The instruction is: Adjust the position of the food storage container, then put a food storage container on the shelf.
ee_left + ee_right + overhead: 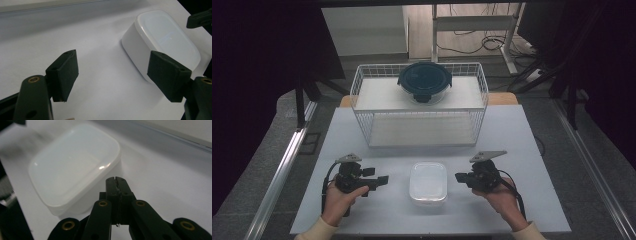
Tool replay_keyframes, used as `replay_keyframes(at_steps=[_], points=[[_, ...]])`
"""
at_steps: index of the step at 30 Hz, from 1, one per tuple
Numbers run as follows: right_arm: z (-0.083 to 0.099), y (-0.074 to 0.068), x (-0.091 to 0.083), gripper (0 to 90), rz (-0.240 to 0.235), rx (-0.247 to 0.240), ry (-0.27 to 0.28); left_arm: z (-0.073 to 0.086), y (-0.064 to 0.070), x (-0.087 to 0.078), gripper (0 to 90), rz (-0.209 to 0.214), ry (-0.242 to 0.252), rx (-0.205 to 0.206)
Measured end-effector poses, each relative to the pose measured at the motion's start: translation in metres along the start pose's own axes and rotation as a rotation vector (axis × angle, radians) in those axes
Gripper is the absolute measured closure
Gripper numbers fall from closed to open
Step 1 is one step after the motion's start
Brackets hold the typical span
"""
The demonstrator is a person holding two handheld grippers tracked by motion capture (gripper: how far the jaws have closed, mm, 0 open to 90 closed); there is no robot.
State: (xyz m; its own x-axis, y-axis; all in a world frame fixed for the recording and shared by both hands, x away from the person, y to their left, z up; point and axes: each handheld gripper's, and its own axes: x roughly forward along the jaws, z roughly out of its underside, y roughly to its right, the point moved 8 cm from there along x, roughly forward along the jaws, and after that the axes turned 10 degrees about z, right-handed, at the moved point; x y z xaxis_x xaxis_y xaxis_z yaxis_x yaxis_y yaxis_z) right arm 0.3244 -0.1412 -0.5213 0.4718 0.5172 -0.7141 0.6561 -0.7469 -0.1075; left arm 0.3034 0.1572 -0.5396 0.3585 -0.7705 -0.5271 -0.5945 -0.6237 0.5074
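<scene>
Flanking the white lidded container (428, 183) at the near middle of the bench (512, 130).

We hold the left gripper (382, 180) with fingers (63, 75) spread wide and the right gripper (460, 177) with fingers pressed together, empty. We should open the right, then close squarely on the smooth, rounded plastic walls below the lid. Farther back stands a white wire basket (362, 80) bearing a round, dark-lidded glass container (425, 80).

No readable text, label, brand, number or sign appears on anything here.
</scene>
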Motion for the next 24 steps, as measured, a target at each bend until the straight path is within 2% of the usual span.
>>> replay_keyframes(at_steps=[3, 5, 6, 8, 11, 14, 17, 24], points=[[0.002, -0.003, -0.005, 57.5, -0.015, 0.071, 0.057, 0.000, 0.003, 0.002, 24.3, 0.008, -0.002, 0.005], [0.003, -0.003, -0.009, 43.7, -0.013, 0.117, 0.081, -0.001, 0.006, 0.003, 24.3, 0.017, 0.001, 0.007], [0.003, -0.003, -0.012, 39.6, -0.004, 0.127, 0.091, -0.002, 0.008, 0.003, 24.2, 0.022, 0.003, 0.007], [0.004, -0.003, -0.015, 35.6, 0.001, 0.142, 0.105, -0.004, 0.011, 0.004, 24.5, 0.033, 0.013, 0.008], [0.005, -0.004, -0.017, 31.4, -0.020, 0.166, 0.113, -0.007, 0.018, 0.004, 24.5, 0.070, 0.030, -0.004], [0.004, -0.004, -0.015, 27.7, -0.027, 0.177, 0.112, -0.010, 0.022, 0.004, 24.4, 0.075, 0.037, 0.002], [0.005, -0.005, -0.014, 27.1, -0.032, 0.180, 0.105, -0.010, 0.025, 0.006, 24.5, 0.079, 0.039, -0.002], [0.000, -0.007, -0.009, 27.3, -0.036, 0.193, 0.091, -0.016, 0.032, 0.017, 25.5, 0.114, 0.026, -0.045]])
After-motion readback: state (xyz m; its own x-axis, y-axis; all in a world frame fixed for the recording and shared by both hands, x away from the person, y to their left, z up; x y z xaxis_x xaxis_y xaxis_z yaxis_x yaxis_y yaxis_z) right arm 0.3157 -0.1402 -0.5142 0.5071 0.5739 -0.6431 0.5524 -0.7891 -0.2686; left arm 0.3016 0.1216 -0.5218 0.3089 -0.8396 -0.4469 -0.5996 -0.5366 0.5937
